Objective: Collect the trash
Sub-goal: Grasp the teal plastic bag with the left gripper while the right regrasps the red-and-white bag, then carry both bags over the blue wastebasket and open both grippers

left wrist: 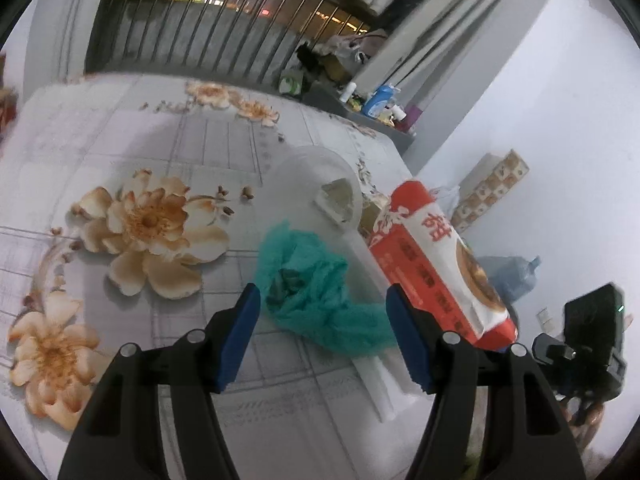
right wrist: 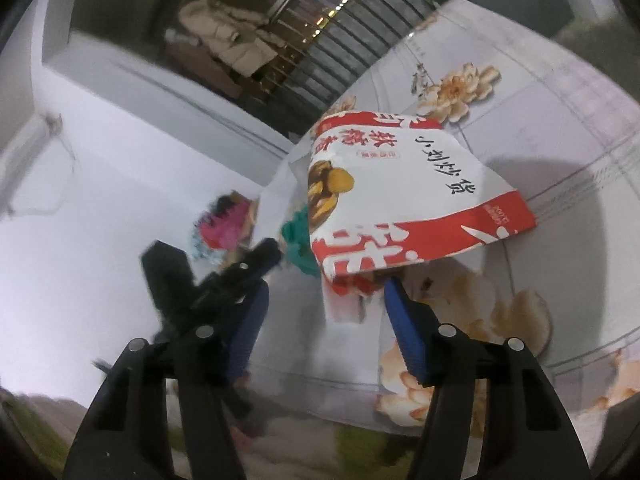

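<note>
A crumpled teal net (left wrist: pixel 312 292) lies on the flowered tablecloth (left wrist: pixel 140 140), partly over a white paper roll (left wrist: pixel 380 384). My left gripper (left wrist: pixel 322 292) has the net filling the gap between its blue pads, and both pads touch it. A red-and-white snack bag (left wrist: pixel 440 268) stands tilted just right of it. In the right wrist view the same bag (right wrist: pixel 400 200) hangs over the table, its lower corner between the fingers of my right gripper (right wrist: pixel 326 292). The jaws stand apart and the left pad is well clear of the bag. The teal net (right wrist: pixel 296 236) peeks out behind the bag.
A clear plastic cup (left wrist: pixel 316 184) with a crumpled tissue in it lies behind the net. Past the table's right edge are a white wall, a blue water jug (left wrist: pixel 516 276) and a patterned box (left wrist: pixel 492 188). A shelf with bottles (left wrist: pixel 380 104) stands at the back.
</note>
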`<action>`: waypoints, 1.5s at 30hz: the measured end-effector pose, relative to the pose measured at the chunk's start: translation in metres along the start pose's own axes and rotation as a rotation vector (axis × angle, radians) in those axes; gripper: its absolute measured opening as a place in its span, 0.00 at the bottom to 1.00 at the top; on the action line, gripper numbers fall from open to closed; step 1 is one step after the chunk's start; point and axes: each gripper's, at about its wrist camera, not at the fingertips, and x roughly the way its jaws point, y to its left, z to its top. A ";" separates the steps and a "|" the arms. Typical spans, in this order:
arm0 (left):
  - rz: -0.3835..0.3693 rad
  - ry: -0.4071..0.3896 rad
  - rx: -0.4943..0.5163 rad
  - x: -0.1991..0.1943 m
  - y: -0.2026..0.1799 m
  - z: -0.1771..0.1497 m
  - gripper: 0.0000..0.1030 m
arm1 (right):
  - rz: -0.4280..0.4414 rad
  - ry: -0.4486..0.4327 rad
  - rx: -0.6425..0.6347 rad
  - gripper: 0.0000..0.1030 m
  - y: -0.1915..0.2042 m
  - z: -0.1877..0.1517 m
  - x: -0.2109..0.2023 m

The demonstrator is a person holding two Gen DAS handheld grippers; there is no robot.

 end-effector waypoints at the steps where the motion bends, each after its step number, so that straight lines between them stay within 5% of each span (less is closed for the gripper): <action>1: -0.005 0.011 -0.026 0.003 0.002 0.003 0.62 | 0.033 -0.007 0.038 0.54 -0.004 0.002 -0.001; 12: -0.011 0.084 -0.140 0.026 0.016 0.010 0.61 | 0.230 0.010 0.291 0.37 -0.031 0.009 0.011; 16: -0.021 0.086 -0.164 0.026 0.018 0.007 0.48 | 0.279 0.022 0.347 0.14 -0.035 0.005 0.015; 20: -0.029 0.066 -0.170 0.018 0.020 0.006 0.44 | 0.352 0.021 0.383 0.05 -0.032 0.002 0.011; 35: -0.057 -0.072 -0.069 -0.060 -0.018 0.018 0.41 | 0.540 -0.064 0.291 0.03 -0.012 0.009 -0.040; 41: -0.156 -0.089 0.066 -0.063 -0.082 0.038 0.41 | 0.548 -0.191 0.226 0.03 -0.014 0.014 -0.088; 45: -0.256 -0.017 0.169 -0.026 -0.143 0.053 0.41 | 0.486 -0.333 0.205 0.03 -0.033 0.015 -0.134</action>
